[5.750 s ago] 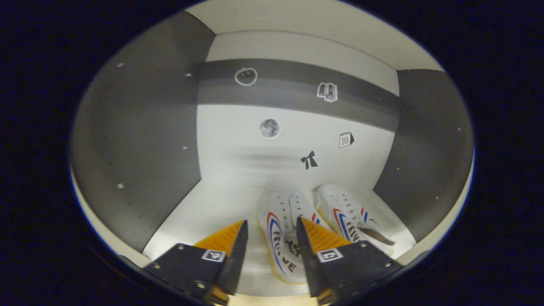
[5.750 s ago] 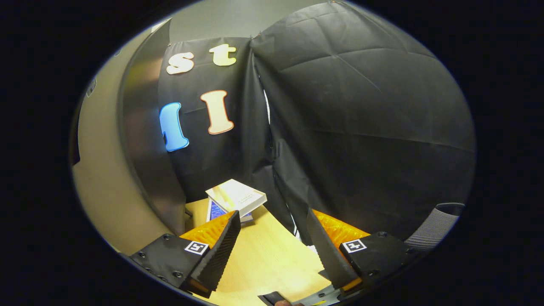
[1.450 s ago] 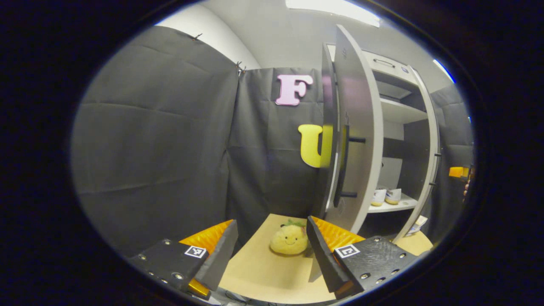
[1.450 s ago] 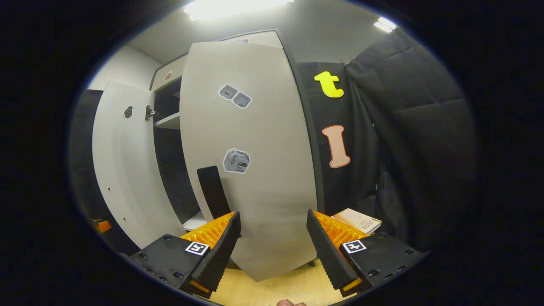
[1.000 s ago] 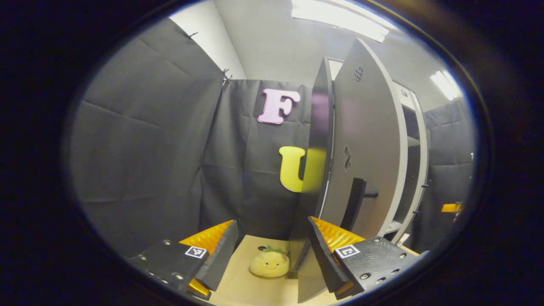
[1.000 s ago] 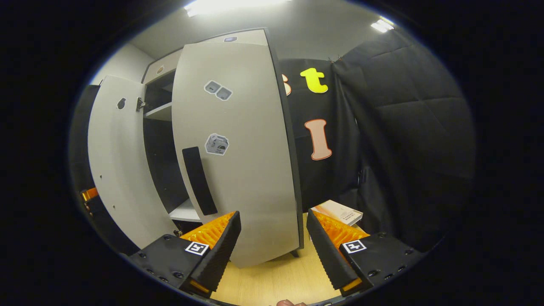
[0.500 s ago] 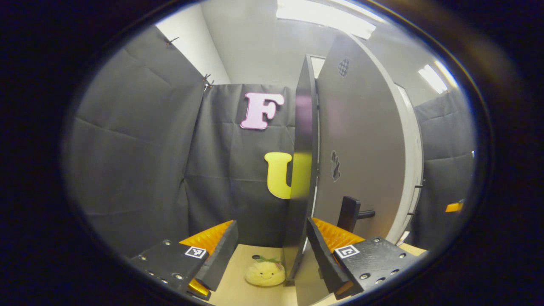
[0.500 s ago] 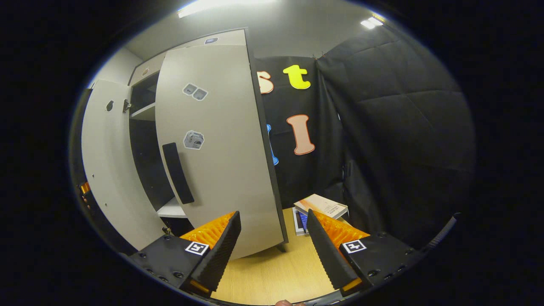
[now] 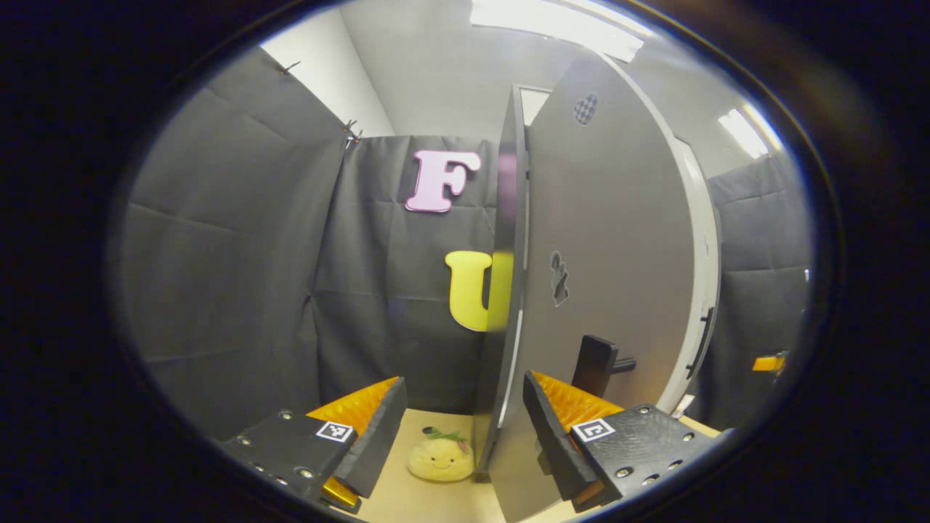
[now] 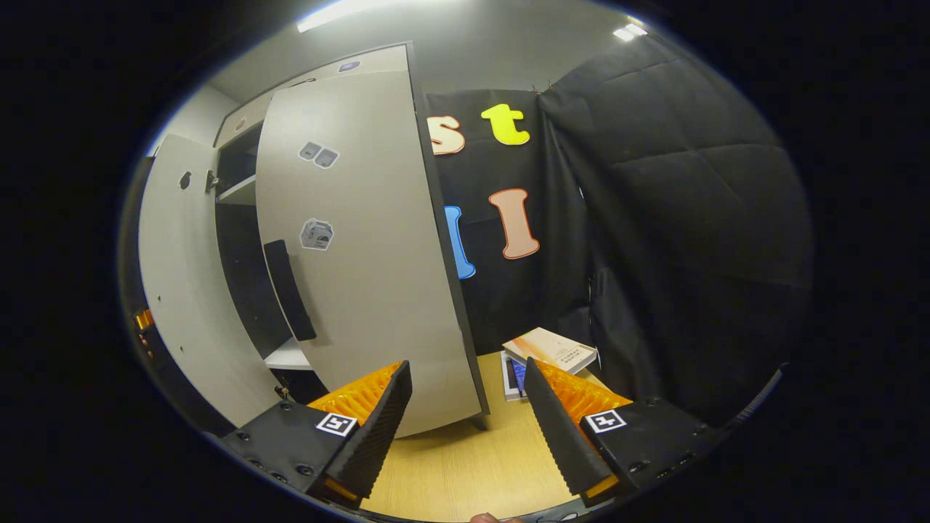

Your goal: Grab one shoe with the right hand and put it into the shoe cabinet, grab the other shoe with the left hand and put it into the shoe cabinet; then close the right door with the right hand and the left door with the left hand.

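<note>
My left gripper (image 9: 461, 436) is open wide and holds nothing. The edge of the left door (image 9: 610, 247) sits right between its fingers. My right gripper (image 10: 465, 428) is open and empty too, with the right door (image 10: 363, 247) just in front of it. Both doors are only part way shut, with a dark gap between them. I cannot see the shoes from here. I think they are inside the shoe cabinet (image 10: 247, 189), so only the doors are left.
</note>
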{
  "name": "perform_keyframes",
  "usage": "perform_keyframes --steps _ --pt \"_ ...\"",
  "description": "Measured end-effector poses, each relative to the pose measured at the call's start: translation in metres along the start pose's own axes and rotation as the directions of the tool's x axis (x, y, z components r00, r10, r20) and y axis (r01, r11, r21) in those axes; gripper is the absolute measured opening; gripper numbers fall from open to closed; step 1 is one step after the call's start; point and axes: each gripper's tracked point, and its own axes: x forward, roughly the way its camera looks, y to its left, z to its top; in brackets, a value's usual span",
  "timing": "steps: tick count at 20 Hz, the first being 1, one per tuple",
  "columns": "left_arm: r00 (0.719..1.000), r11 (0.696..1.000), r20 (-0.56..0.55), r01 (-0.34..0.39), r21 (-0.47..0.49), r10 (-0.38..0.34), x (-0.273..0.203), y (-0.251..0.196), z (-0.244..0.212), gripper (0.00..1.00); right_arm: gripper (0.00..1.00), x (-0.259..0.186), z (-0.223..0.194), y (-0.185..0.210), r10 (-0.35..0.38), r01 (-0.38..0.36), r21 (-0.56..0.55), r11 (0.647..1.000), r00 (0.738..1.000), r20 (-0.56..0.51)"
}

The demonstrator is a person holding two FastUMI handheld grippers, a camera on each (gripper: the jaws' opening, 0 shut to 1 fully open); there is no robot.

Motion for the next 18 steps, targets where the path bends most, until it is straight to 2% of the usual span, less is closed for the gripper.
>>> perform_keyframes --steps 4,6,8,13,15,18 --pt "0.999 0.995 -0.012 -0.045 -0.093 0.044 -0.006 -0.020 -0.011 0.94 0.98 0.007 -0.001 -0.013 0.012 -0.012 0.023 1.000 1.000 -0.006" --pt "0.998 0.992 -0.013 -0.060 -0.111 0.059 -0.006 -0.033 -0.011 0.92 0.98 0.012 0.000 -0.018 0.023 -0.023 0.046 0.999 1.000 -0.004" --pt "0.997 0.993 -0.014 -0.079 -0.086 0.078 -0.004 -0.045 -0.009 0.92 0.98 0.015 0.001 -0.023 0.031 -0.031 0.054 0.998 0.999 -0.004" --pt "0.995 0.994 0.006 -0.102 0.049 0.102 -0.003 -0.086 -0.003 0.91 0.98 0.026 0.006 -0.042 0.035 -0.036 0.065 0.997 0.999 0.005" --pt "0.993 0.991 0.014 -0.117 0.064 0.116 0.002 -0.101 -0.004 0.91 0.98 0.026 0.005 -0.047 0.040 -0.040 0.080 0.996 0.999 0.003" --pt "0.996 0.994 0.016 -0.085 0.066 0.084 0.017 -0.132 -0.008 0.92 0.98 0.027 0.003 -0.059 0.032 -0.032 0.080 0.996 0.999 0.005"
